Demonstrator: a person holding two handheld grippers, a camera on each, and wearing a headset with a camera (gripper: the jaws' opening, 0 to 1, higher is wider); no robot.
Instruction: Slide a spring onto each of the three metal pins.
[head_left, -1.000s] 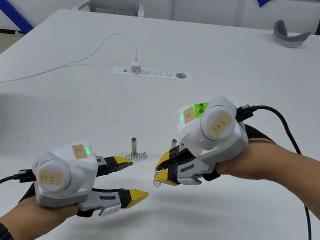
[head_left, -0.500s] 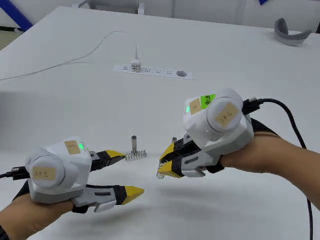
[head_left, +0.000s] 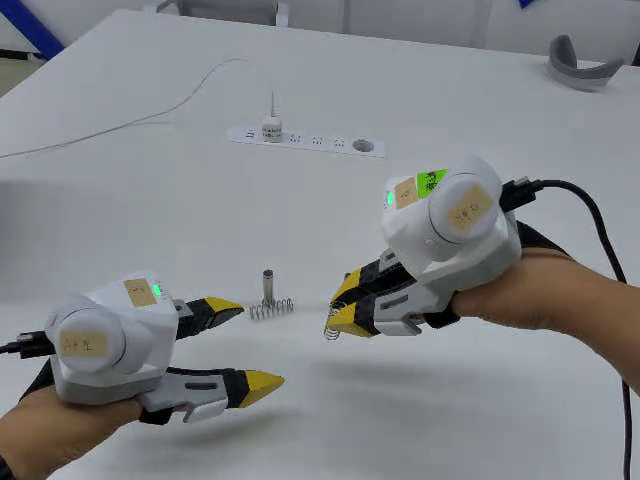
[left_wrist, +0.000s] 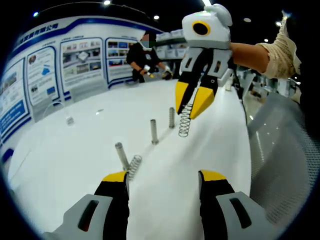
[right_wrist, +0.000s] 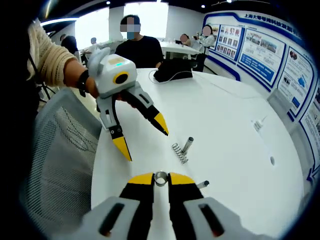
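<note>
The spring (head_left: 333, 325), clamped in the right hand-held gripper (head_left: 340, 308), has been carried farther right of the nearest pin (head_left: 268, 288) and beyond it, so threading is judged close (no pin is sleeved yet); it hangs as a thin upright wire coil, while the left hand-held gripper (head_left: 260, 345) is held agape left of that pin.

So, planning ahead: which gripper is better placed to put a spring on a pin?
Right. The right gripper is shut on a coiled metal spring, hanging by an upright metal pin; the left gripper is open, empty.
</note>
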